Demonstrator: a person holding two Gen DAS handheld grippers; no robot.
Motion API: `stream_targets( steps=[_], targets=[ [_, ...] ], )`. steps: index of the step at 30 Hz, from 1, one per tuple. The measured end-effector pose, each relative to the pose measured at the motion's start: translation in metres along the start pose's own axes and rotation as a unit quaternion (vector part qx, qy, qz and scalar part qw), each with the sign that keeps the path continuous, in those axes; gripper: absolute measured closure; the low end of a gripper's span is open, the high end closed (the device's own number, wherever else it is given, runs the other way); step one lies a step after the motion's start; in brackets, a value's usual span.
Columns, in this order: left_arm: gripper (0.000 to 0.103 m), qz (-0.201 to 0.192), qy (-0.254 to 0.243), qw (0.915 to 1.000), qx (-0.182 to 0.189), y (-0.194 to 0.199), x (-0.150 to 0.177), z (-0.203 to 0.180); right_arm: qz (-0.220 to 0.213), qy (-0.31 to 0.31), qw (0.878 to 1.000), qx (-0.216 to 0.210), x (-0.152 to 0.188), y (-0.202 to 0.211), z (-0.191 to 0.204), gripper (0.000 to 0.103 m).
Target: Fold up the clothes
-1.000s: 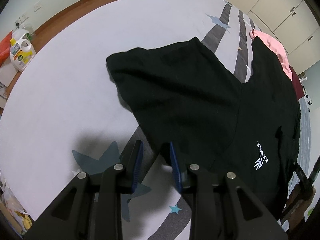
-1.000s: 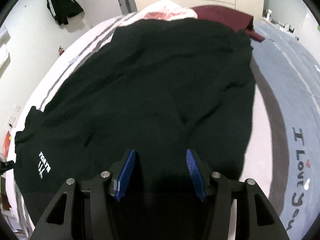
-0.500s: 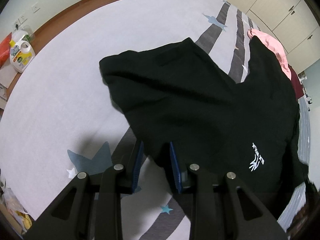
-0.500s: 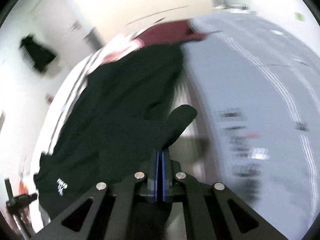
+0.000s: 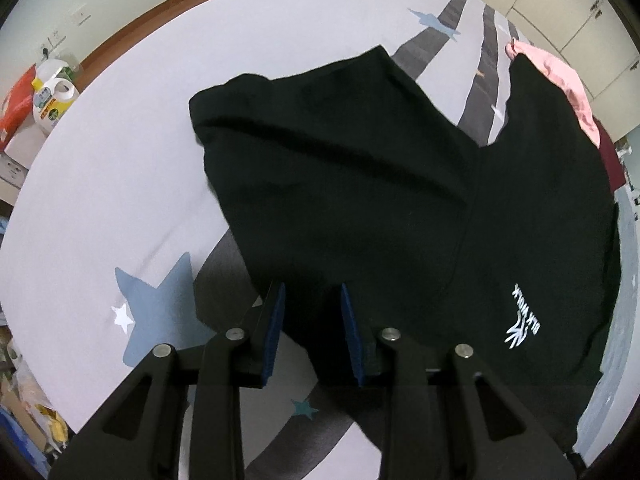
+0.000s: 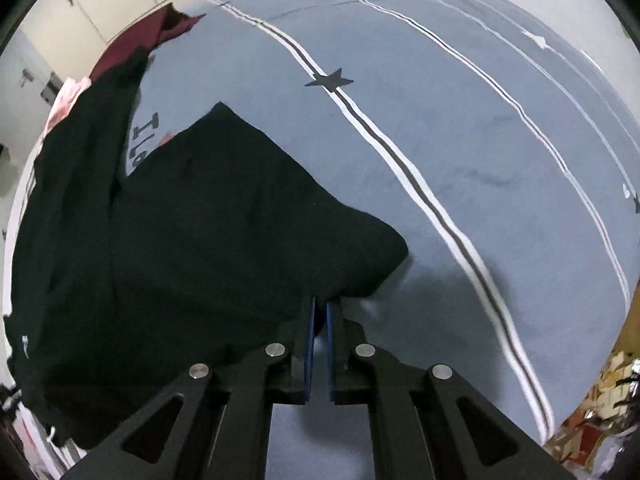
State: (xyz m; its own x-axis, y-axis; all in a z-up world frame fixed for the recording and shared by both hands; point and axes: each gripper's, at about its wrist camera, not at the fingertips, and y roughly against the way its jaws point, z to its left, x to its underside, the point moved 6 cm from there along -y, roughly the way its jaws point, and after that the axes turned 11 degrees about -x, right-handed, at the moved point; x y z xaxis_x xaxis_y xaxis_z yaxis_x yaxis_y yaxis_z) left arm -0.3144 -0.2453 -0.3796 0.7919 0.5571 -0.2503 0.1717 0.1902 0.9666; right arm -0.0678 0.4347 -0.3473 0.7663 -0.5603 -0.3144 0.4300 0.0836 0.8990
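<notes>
Shirt [image 5: 360,184] is lying spread across the bed [image 5: 120,160], black with a white logo, its far end reaching the pink garment [image 5: 560,80] near the bed's far edge. I'm working both ends of it at once.

My right gripper [image 6: 318,316] is pressed almost together, pinching a fold of the black cloth, and the sleeve is bunching just ahead of the pads over the blue side of the bed [image 6: 480,140]. My left gripper [image 5: 311,312] is pointing steeply down over the shirt's near edge; its jaws are opening, cloth is sitting between the pads, and I'm judging the pads are not pressing on it.

I'm reading this as the spreading-out step, before any real fold. To do it well, I'm thinking the right pinch should stay firm while the sleeve is drawn out flat, low over the bed, so the body isn't dragged with it. The left side needs a fresh, clean bite on a single edge, not a wad. Wrinkles are running across the middle, so I'm wanting tension between both hands before laying anything over.
</notes>
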Motion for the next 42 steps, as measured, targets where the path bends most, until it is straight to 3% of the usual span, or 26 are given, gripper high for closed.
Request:
stream_targets(
  steps=[4,6,8,16,18,22,27,33,39,42],
  targets=[
    [0.066,0.0,0.008,0.9998,-0.015,-0.002,0.007,0.011,-0.03,-0.029,0.999,-0.011,-0.006,0.009,0.004,0.09],
    [0.065,0.004,0.011,0.9999,-0.012,-0.003,0.012,0.016,-0.038,-0.034,0.998,-0.027,-0.002,0.016,0.01,0.074],
    [0.065,0.006,0.001,1.0,-0.005,-0.002,0.02,0.016,-0.034,-0.026,0.998,-0.049,0.008,0.02,0.021,0.068],
    [0.065,0.007,-0.098,0.9933,0.06,0.015,0.077,-0.025,0.042,0.078,0.986,-0.139,0.073,0.002,0.117,0.068],
    [0.065,0.012,-0.117,0.9903,0.075,0.019,0.094,-0.037,0.059,0.099,0.982,-0.149,0.09,-0.007,0.138,0.061],
    [0.064,0.031,-0.142,0.9842,0.101,0.023,0.131,-0.055,0.078,0.094,0.976,-0.181,0.112,-0.015,0.161,0.059],
    [0.063,0.049,-0.127,0.9819,0.131,0.026,0.163,-0.066,0.1,0.098,0.966,-0.217,0.137,-0.017,0.184,0.059],
    [0.055,0.051,-0.095,0.9774,0.182,0.039,0.162,-0.073,0.098,0.074,0.961,-0.246,0.136,-0.022,0.199,0.059],
    [0.052,0.072,-0.108,0.9772,0.168,0.032,0.179,-0.075,0.12,0.061,0.963,-0.234,0.142,-0.036,0.195,0.059],
    [0.052,0.058,-0.126,0.9778,0.157,0.033,0.189,-0.078,0.129,0.065,0.962,-0.231,0.152,-0.038,0.193,0.059]
  ],
)
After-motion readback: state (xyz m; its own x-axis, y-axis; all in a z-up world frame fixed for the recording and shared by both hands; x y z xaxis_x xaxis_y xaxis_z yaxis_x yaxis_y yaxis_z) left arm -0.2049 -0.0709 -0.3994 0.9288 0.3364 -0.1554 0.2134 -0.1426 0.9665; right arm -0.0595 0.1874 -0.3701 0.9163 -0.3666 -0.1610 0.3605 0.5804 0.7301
